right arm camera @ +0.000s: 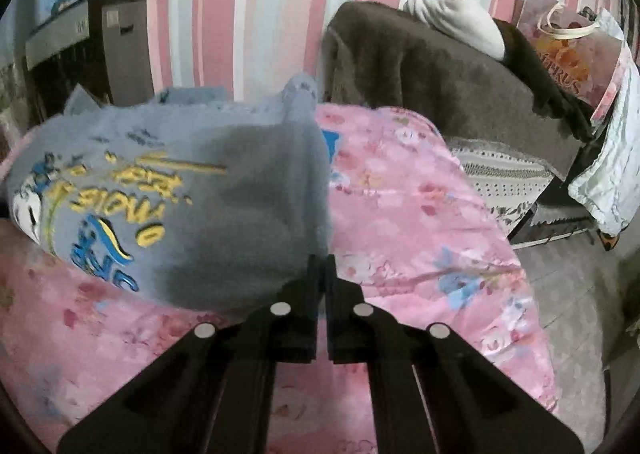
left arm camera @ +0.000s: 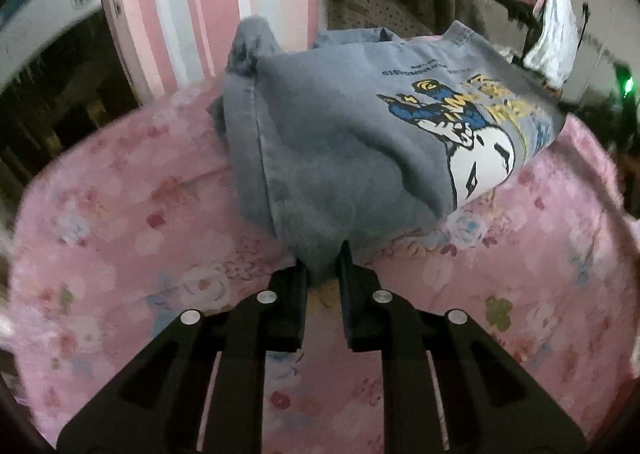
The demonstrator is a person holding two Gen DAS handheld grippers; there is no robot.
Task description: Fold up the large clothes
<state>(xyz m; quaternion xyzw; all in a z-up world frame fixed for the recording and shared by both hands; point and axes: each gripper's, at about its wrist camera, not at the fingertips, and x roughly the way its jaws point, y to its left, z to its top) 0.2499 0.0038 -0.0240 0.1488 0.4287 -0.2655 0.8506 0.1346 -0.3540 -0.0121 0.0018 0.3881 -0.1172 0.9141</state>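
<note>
A grey-blue sweatshirt (left arm camera: 332, 142) with a cartoon print lies folded over on a pink floral bedsheet (left arm camera: 120, 222). My left gripper (left arm camera: 323, 258) is shut on a bunch of its near edge, fabric pinched between the fingers. In the right wrist view the same sweatshirt (right arm camera: 224, 206) is lifted off the sheet (right arm camera: 420, 214), print upside down. My right gripper (right arm camera: 321, 260) is shut on its near right corner, fingers almost touching with thin fabric between them.
A pink striped wall (right arm camera: 248, 14) stands behind the bed. A brown covered chair (right arm camera: 432, 78) with a white garment (right arm camera: 460, 18) stands at the right. A paper bag (right arm camera: 572, 50) and a grey floor (right arm camera: 576, 294) are right of the bed. Dark furniture (left arm camera: 52, 102) stands left.
</note>
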